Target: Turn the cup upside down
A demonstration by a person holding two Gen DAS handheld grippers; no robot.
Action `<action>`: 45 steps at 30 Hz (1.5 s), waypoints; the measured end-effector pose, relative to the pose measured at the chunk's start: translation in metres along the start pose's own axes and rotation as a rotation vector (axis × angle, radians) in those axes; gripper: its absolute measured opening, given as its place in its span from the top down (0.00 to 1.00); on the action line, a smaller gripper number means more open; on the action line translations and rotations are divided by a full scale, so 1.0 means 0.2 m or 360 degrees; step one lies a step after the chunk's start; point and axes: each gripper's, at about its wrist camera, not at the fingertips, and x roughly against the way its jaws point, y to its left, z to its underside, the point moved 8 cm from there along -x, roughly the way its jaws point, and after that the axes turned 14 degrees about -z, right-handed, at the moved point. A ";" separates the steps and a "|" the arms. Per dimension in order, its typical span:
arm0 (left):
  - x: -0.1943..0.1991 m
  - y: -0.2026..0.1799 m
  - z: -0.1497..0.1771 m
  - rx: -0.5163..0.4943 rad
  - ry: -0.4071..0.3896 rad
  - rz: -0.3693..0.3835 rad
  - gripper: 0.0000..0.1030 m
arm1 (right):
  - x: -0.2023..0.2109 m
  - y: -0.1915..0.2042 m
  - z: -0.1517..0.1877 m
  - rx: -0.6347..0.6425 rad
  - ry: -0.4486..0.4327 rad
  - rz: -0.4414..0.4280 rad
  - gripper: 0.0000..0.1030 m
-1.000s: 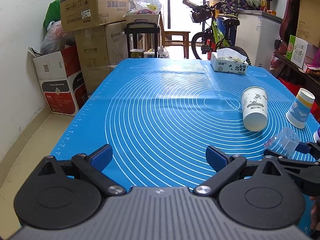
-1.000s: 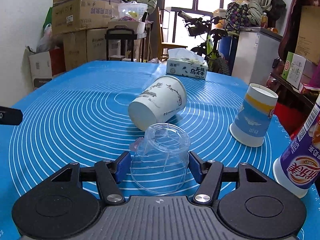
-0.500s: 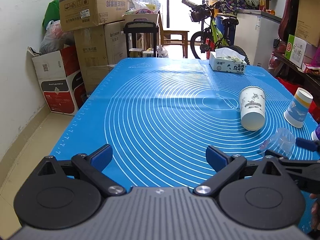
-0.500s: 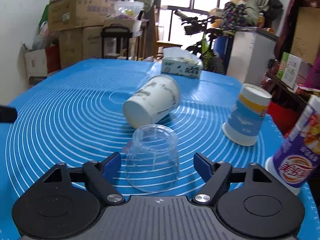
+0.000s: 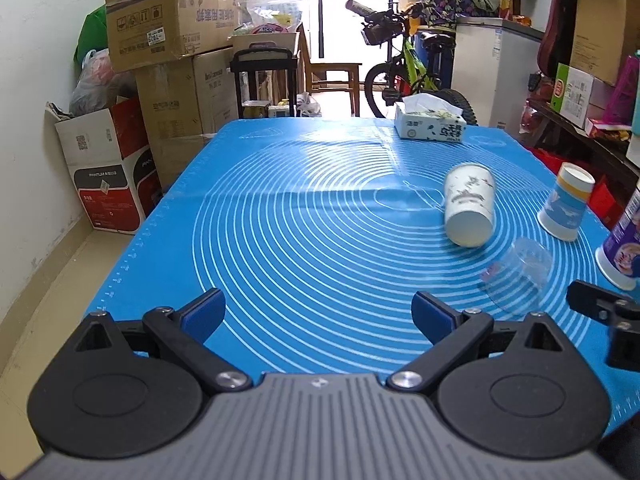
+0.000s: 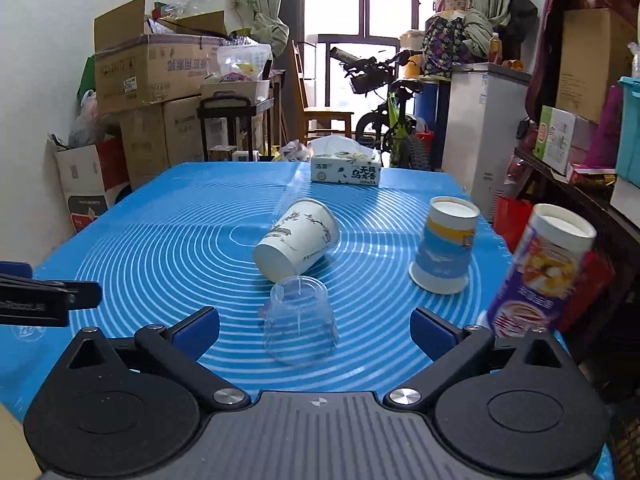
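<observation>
A clear plastic cup stands upside down on the blue mat, between and just ahead of my right gripper's fingers. My right gripper is open and apart from the cup. The cup also shows in the left wrist view, with a right finger beside it. My left gripper is open and empty over the mat's near left part.
A white paper cup lies on its side behind the clear cup. A blue-and-yellow paper cup stands upside down to the right. A purple drink cup stands at the right edge. A tissue box sits at the far end.
My right gripper has opened, let go of the clear cup and pulled back from it. The cup stays upside down on the mat. The left gripper has hardly moved.
</observation>
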 end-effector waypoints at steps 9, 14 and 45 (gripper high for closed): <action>0.15 -0.08 0.08 -0.0054 -0.0021 0.0041 0.04 | 0.23 0.03 0.09 -0.0038 0.0003 -0.0010 0.00; 0.22 -0.11 0.13 -0.0085 -0.0033 0.0065 0.04 | 0.34 0.04 0.13 -0.0057 -0.0009 -0.0021 0.00; 0.40 -0.13 0.18 -0.0092 -0.0094 0.0110 0.04 | 0.54 0.11 0.18 -0.0061 -0.0039 -0.0028 0.00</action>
